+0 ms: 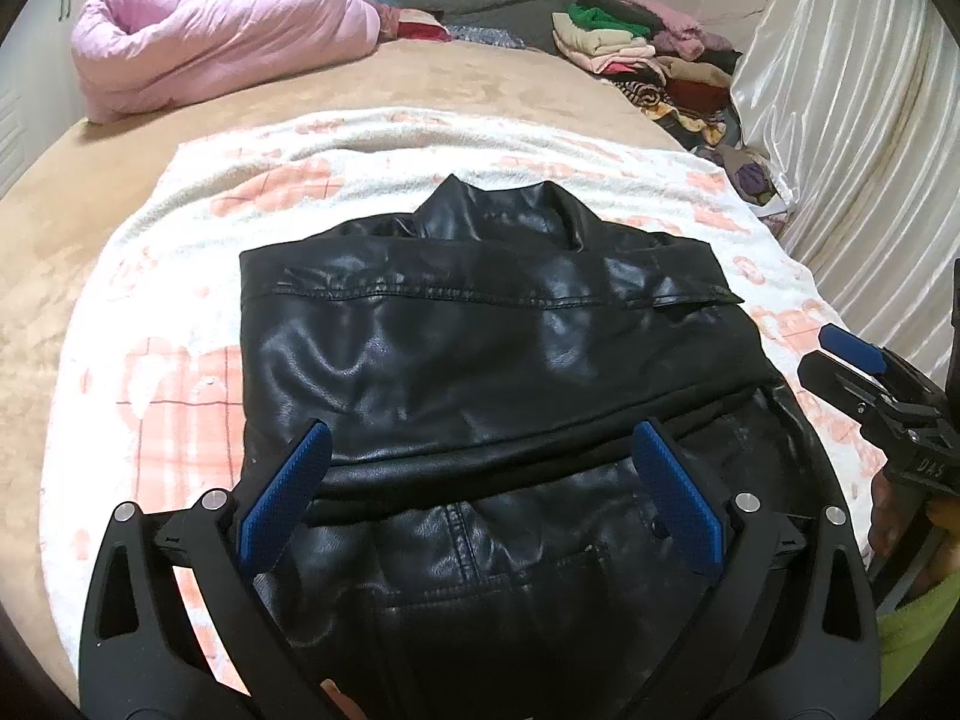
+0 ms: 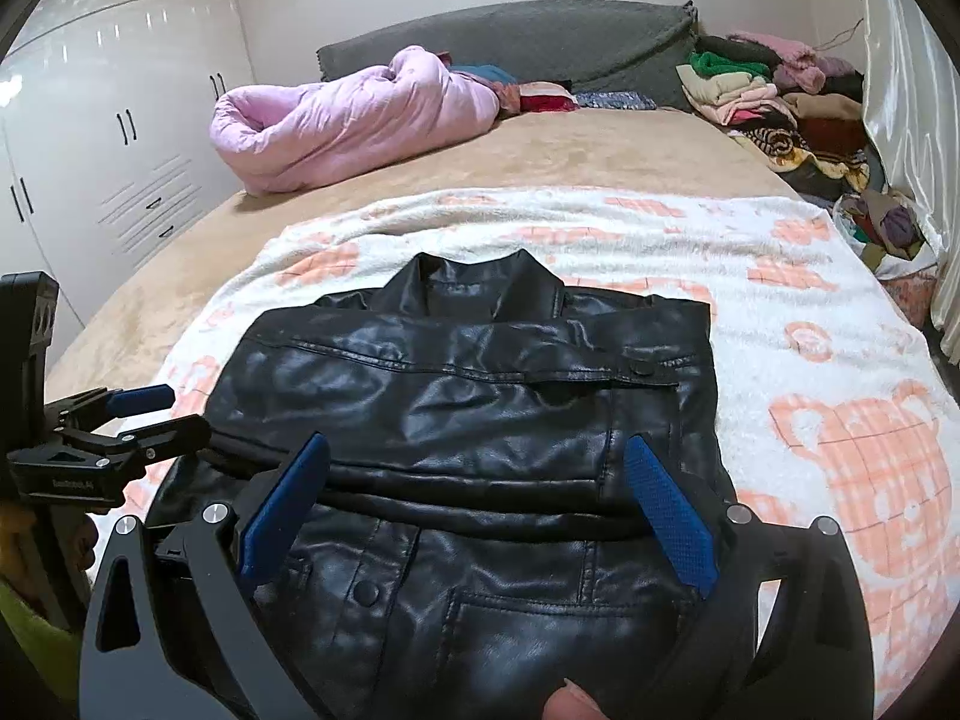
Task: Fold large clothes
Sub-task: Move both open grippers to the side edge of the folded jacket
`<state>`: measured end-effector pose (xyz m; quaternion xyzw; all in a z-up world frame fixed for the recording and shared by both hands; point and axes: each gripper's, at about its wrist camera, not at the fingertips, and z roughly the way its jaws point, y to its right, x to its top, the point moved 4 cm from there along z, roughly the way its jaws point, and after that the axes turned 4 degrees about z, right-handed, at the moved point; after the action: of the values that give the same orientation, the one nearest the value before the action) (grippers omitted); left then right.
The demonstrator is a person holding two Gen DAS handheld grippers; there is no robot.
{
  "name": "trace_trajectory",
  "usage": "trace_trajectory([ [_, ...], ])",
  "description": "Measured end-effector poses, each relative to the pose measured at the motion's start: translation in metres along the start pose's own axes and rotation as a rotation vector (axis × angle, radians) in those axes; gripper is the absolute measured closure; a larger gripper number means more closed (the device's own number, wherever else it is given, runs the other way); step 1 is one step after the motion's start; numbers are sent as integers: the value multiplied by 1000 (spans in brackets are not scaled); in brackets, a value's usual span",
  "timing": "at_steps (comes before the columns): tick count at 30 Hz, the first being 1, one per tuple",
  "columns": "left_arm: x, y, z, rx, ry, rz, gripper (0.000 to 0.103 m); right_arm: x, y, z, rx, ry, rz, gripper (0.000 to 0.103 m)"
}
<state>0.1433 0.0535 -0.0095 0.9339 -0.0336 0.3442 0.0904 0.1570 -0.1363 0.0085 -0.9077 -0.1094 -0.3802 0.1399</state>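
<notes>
— On the bed's near half, what lies there?
— A black jacket, folded over itself, collar toward the far end. It rests on a white blanket with orange checks, which covers the bed.

— And the left gripper?
— It hangs above the jacket's near edge, fingers spread wide, nothing between the blue pads; they touch no cloth.

— The right gripper?
— Same: fingers wide apart over the jacket's near part, holding nothing. From the left wrist view it shows at the jacket's right side; from the right wrist view the left one sits at the jacket's left edge.

— What else is on the bed?
— A pink quilt bundled at the far left, a grey cushion along the far edge, and a pile of clothes in the far right corner, beside a pale curtain. White wardrobes stand off the left side.
</notes>
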Motion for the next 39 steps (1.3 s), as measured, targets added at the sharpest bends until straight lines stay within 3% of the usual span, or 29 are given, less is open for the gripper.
trace_trajectory([
  [12, -20, -3, -32, 1, 15, -10, 9, -21, -4, -33, 0, -7, -11, 5],
  [23, -67, -16, -44, 49, -27, -5, 9, -71, 7, -60, -32, -61, -42, 4],
  [39, -136, -53, -58, 62, -109, -76, 9, -134, 61, -80, -105, -147, 21, 4],
])
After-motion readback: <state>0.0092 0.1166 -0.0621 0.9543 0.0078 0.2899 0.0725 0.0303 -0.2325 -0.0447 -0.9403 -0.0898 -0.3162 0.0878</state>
